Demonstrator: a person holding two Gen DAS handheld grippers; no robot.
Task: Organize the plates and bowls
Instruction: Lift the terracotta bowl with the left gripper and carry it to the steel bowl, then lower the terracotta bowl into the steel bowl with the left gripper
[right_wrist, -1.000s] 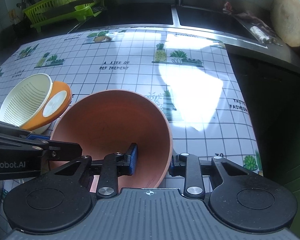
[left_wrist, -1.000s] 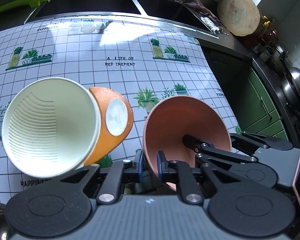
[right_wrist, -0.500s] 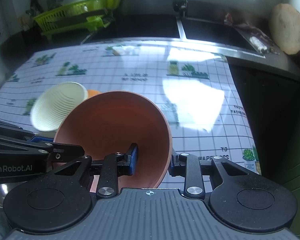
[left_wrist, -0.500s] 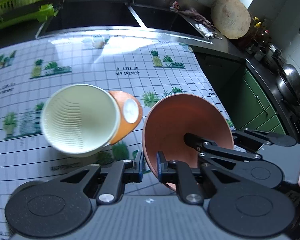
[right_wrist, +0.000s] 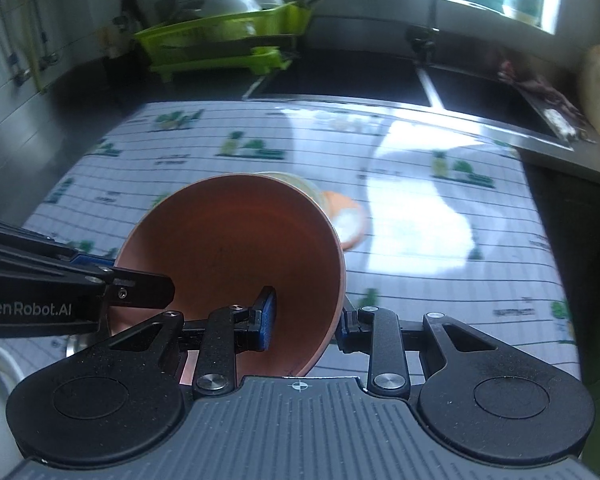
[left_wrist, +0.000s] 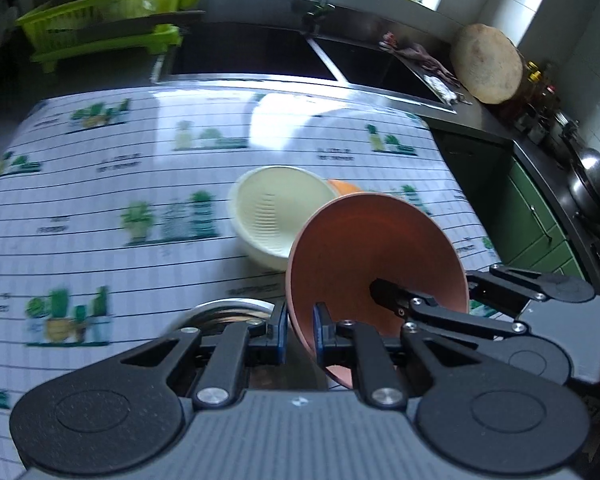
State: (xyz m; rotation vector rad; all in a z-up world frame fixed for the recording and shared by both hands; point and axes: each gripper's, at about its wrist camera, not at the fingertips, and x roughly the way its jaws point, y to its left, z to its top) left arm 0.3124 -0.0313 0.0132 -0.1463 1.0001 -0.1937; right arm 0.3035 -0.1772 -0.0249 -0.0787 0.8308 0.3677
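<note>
A smooth terracotta-coloured round bowl (left_wrist: pixel 376 264) is held tilted on its side above the bench (left_wrist: pixel 100 184), its matte hollow facing both cameras. The left hand-held gripper (left_wrist: pixel 300 330) pinches its rim at one side; the right hand-held gripper (right_wrist: pixel 306 320) pinches the opposite rim. Beyond it a ribbed cream bowl (left_wrist: pixel 276 216) rests on the plant-print cloth against an orange bowl (right_wrist: pixel 346 216). A lime-green dish rack (left_wrist: pixel 104 28) stands by the dark sink (left_wrist: pixel 252 56).

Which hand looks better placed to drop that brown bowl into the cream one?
Probably the right gripper: its jaws straddle the terracotta bowl deeply, one inside, one outside. The left gripper only catches the rim's edge.
</note>
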